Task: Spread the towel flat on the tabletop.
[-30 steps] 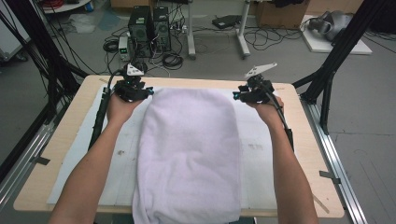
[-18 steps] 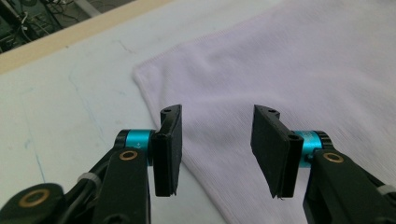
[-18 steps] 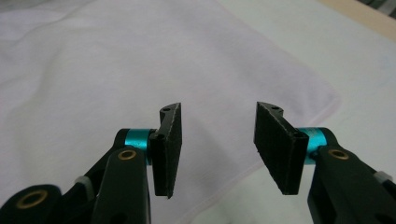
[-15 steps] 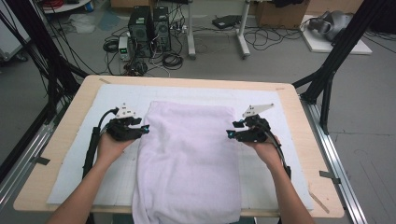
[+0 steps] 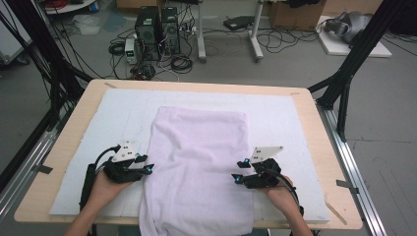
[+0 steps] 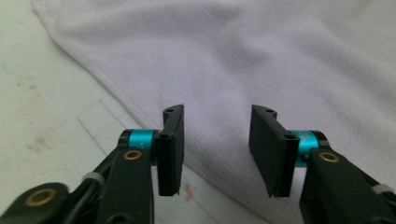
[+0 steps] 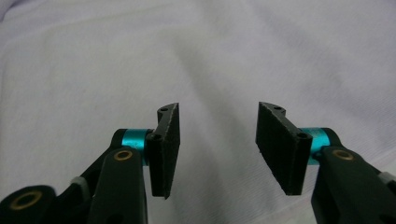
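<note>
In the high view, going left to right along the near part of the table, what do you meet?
Left gripper → towel → right gripper → bare strip of the white mat → wooden table edge.

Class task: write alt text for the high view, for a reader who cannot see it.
A pale lilac terry towel lies lengthwise on a white mat over a wooden table. The left gripper and right gripper, jaws apart, sit at its two side edges.
</note>
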